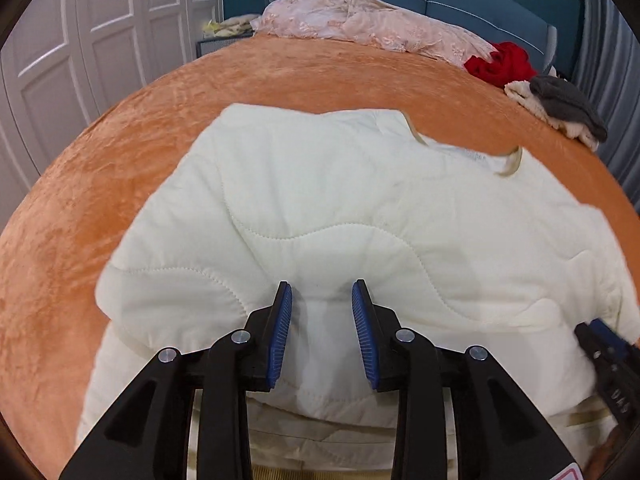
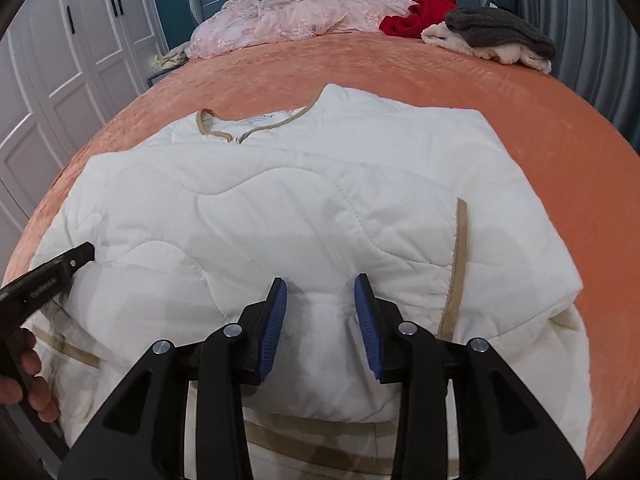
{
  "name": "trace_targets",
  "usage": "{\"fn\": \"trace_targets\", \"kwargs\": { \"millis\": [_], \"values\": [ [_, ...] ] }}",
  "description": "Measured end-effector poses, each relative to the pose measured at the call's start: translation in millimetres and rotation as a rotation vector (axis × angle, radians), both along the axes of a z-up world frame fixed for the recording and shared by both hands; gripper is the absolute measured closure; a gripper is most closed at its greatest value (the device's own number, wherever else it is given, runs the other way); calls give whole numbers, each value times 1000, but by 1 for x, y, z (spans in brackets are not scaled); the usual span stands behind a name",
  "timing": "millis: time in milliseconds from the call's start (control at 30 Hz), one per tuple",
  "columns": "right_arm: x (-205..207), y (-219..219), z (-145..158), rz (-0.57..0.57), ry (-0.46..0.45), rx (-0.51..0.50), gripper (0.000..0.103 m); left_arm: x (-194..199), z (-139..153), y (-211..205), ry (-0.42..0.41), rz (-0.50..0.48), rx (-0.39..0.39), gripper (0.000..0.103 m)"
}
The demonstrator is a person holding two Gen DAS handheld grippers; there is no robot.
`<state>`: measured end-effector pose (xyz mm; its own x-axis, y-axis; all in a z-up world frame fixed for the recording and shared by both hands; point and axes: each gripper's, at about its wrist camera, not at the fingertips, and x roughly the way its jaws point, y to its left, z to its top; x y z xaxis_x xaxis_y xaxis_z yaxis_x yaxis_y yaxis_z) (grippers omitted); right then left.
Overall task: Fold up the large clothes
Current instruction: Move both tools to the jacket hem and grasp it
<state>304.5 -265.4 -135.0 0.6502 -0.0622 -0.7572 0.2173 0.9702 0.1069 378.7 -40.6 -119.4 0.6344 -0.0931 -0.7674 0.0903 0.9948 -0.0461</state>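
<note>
Jacket (image 1: 360,216) first: it's a big cream quilted one lying flat on the orange bedspread (image 1: 120,168), collar (image 2: 248,128) pointing at the headboard and the lower part seemingly doubled over toward me. I've got the left gripper (image 1: 322,292) and right gripper (image 2: 320,284) side by side at the near fold, both with jaws apart and nothing clamped, puffy fabric bulging up between the blue pads (image 1: 280,336). My guess is that spacing is so I can pinch the edge at two spots and carry it evenly. Pink bedding (image 2: 288,16) and a red garment (image 2: 420,14) sit well clear at the far end.
</note>
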Motion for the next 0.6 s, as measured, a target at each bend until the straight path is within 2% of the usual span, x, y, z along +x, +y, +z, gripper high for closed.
{"fn": "trace_targets", "kwargs": {
  "millis": [400, 533, 600],
  "values": [
    [-1, 2, -8, 4, -17, -8, 69, -2, -11, -4, -31, 0, 24, 72],
    [1, 2, 11, 4, 2, 4, 68, 0, 12, 7, -6, -29, -20, 71],
    [5, 1, 34, 34, -52, 56, 68, 5, 31, 20, -32, -45, -78, 71]
  ]
}}
